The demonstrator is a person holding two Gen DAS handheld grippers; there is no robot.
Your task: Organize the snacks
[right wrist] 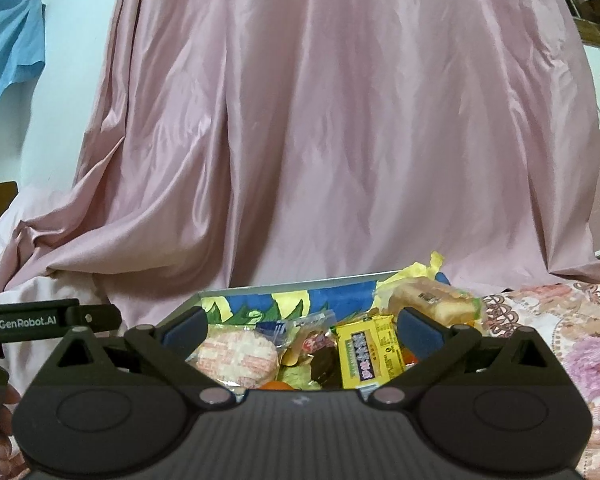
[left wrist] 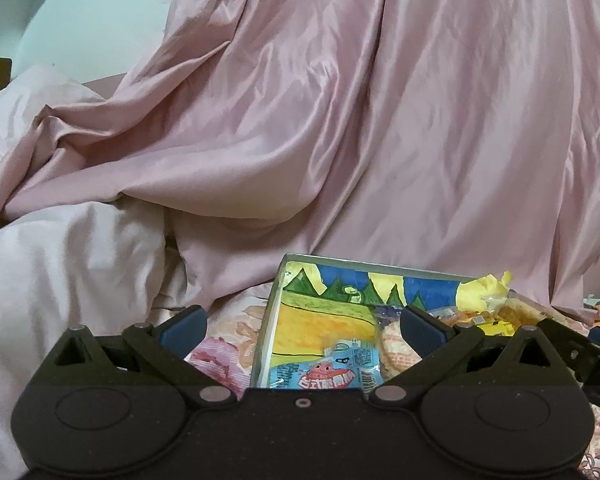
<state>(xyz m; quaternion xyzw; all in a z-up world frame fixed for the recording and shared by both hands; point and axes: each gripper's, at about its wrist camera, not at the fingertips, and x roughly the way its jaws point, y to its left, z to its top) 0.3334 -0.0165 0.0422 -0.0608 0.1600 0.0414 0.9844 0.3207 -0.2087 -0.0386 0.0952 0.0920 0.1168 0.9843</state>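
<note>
A shallow box with a painted landscape inside lies on the bed; it also shows in the right wrist view. It holds several snacks: a blue packet, a round rice cracker pack, a yellow packet, a dark wrapped sweet and a bread pack. My left gripper is open and empty, just in front of the box's left part. My right gripper is open and empty, over the box's near edge above the snacks.
A pink satin sheet hangs behind the box like a wall. A pale duvet bulges at the left. The floral bedspread lies at the right. The left gripper's body shows at the right wrist view's left edge.
</note>
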